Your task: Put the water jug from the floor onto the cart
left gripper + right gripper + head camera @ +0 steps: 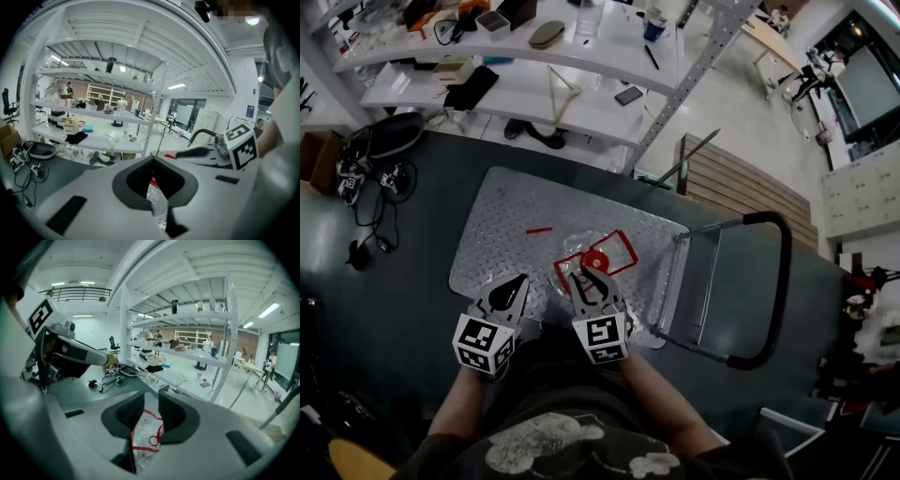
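Note:
The water jug (598, 255), clear plastic with a red cap and red label, rests on the cart's metal deck (506, 211) near its front edge. My right gripper (584, 278) hangs just above the jug on its near side, jaws apart with nothing gripped. In the right gripper view, the jug (147, 437) shows below the gap of the right gripper (151, 397). My left gripper (511, 287) hovers over the deck left of the jug, its jaws closed tip to tip. In the left gripper view, the left gripper (152, 159) is empty, with the jug (157, 199) beyond it.
The cart's black push handle (783, 281) stands at the right. A small red strip (539, 230) lies on the deck. White shelving (534, 84) with clutter is behind the cart, cables and a bag (370, 178) lie on the floor at left, a wooden pallet (750, 192) at right.

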Demonstrator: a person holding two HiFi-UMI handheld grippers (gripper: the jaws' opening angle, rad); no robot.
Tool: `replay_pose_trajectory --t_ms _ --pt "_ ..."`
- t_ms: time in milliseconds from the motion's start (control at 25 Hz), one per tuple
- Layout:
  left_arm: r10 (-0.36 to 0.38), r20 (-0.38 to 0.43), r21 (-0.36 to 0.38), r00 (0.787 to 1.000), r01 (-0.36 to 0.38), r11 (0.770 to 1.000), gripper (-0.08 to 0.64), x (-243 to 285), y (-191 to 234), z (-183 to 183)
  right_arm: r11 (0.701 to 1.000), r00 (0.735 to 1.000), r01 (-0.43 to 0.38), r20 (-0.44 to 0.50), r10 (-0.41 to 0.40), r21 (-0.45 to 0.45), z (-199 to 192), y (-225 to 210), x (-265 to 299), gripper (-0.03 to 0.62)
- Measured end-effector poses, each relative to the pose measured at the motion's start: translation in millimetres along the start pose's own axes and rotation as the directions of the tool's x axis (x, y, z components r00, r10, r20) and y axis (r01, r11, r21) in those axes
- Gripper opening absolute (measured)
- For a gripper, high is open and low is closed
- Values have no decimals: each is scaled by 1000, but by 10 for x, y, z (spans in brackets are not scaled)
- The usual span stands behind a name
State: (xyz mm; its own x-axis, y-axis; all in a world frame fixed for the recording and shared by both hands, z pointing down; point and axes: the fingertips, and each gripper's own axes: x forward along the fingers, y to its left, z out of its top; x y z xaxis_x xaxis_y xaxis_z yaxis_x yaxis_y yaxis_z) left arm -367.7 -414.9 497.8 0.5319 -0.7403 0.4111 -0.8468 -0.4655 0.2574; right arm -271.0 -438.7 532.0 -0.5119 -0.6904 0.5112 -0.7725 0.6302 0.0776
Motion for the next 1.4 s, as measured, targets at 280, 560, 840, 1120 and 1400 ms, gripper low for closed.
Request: replay_pose_trajectory --t_ms 280,560,840,1120,1400 --pt "55 59 28 997 -56 998 7 -96 -482 81 999 995 40 93 -41 5 7 -326 -581 47" --pt "141 93 25 986 -144 989 6 -404 -1099 -97 996 984 89 152 -89 7 -254 -709 -1494 3" --pt "141 166 76 976 -155 985 7 -655 -2101 -222 994 972 105 213 -103 1 -607 -906 -2536 -8" --pt "121 192 106 974 -143 984 6 -898 -2981 -316 992 967 121 223 -126 35 -989 -995 -3219 -9" --pt "117 148 71 982 -129 989 6 -1098 -3285 -545 985 965 110 223 -138 135 -1303 -885 -3461 -9"
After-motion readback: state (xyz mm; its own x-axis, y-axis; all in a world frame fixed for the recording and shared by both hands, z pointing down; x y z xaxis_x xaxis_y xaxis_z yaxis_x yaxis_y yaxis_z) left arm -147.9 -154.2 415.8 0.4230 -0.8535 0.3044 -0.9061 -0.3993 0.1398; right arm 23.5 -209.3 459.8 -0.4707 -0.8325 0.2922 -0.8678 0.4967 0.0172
